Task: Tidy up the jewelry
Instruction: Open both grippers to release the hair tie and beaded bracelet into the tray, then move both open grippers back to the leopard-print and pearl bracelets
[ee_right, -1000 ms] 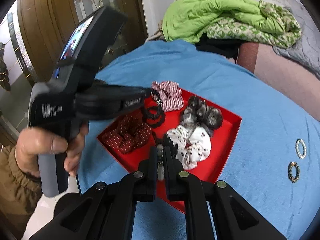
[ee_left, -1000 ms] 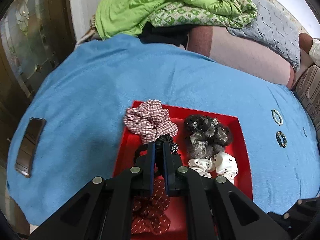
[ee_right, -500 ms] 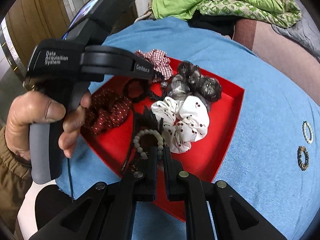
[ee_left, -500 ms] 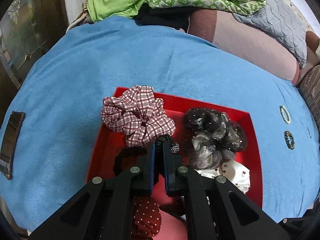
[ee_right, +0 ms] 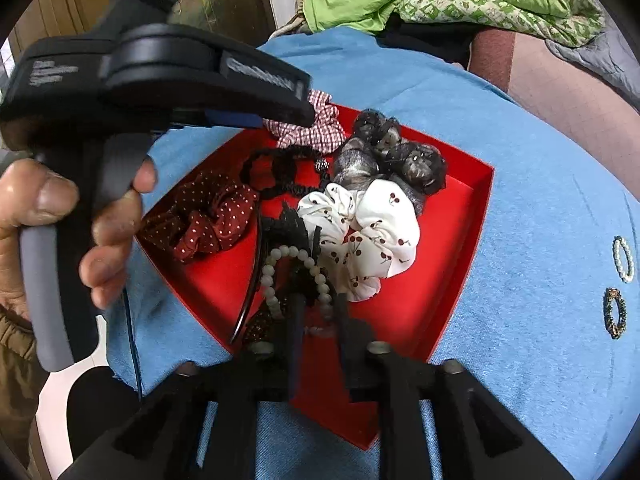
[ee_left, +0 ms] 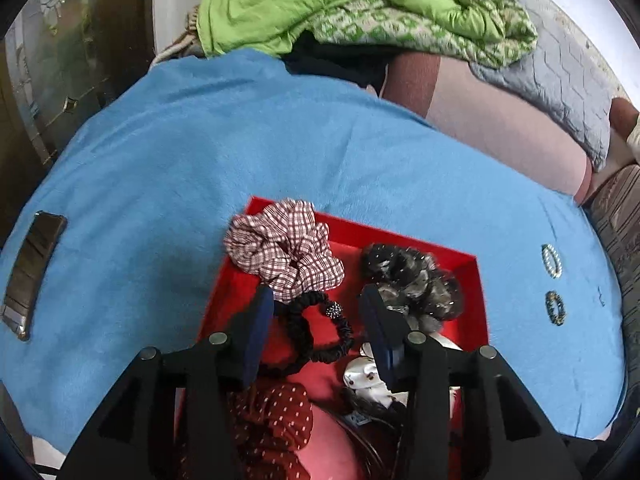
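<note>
A red tray (ee_left: 472, 268) (ee_right: 452, 280) on the blue cloth holds several scrunchies: checked (ee_left: 284, 248), grey-black (ee_left: 416, 280), white cherry-print (ee_right: 368, 232), red dotted (ee_right: 208, 216). My left gripper (ee_left: 316, 304) is open above a black hair tie (ee_left: 316, 328) that lies in the tray. My right gripper (ee_right: 316, 304) is open at the tray's near edge, around a pale bead bracelet (ee_right: 296, 276) lying on black hair pieces. A pearl bracelet (ee_right: 623, 258) and a dark beaded bracelet (ee_right: 615, 318) lie on the cloth to the right.
A phone (ee_left: 34, 276) lies on the cloth at far left. Green and patterned bedding (ee_left: 340, 4) and a grey pillow (ee_left: 560, 92) are piled behind. The hand-held left gripper body (ee_right: 132, 92) fills the upper left of the right wrist view.
Both grippers have opened. The left let go of the black hair tie, which now lies in the tray. The right let go of the bead bracelet in the tray.
</note>
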The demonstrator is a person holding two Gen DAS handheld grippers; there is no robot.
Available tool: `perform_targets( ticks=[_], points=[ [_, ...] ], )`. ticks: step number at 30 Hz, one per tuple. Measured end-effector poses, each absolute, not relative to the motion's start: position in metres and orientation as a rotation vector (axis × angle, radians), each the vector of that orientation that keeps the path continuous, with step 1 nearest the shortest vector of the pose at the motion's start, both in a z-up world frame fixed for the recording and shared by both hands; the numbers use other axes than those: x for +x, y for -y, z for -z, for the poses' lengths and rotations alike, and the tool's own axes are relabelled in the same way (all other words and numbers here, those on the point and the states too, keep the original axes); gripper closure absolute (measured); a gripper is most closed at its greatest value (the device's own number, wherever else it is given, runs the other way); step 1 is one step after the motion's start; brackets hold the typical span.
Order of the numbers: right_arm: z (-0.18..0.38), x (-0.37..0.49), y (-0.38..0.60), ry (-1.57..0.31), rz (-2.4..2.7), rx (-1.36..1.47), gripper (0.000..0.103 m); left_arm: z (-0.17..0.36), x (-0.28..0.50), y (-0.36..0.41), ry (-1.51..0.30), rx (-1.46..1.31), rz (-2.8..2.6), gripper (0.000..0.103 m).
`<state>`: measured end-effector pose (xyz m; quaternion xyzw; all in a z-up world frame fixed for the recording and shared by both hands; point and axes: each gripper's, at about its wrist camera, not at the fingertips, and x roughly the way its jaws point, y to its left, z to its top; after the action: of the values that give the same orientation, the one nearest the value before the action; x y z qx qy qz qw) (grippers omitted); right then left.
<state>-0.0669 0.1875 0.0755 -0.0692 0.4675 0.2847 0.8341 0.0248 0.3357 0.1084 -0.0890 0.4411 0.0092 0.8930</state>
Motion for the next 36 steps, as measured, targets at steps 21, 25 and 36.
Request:
perform_targets(
  ticks=[21, 25, 36],
  points=[
    [-0.128, -0.121, -0.115, -0.868, -0.531, -0.085, 0.051, -0.154, -0.077, -0.271, -0.832, -0.019, -0.111, 0.056],
    [-0.128, -0.131, -0.081, -0.868, -0.471, -0.068, 0.05, -0.154, -0.087, -0.24, -0.836, 0.007, -0.073, 0.056],
    [-0.112, -0.146, 0.035, -0.897, -0.264, 0.022, 0.048, -0.146, -0.098, -0.155, -0.86, 0.107, 0.028, 0.056]
  ],
)
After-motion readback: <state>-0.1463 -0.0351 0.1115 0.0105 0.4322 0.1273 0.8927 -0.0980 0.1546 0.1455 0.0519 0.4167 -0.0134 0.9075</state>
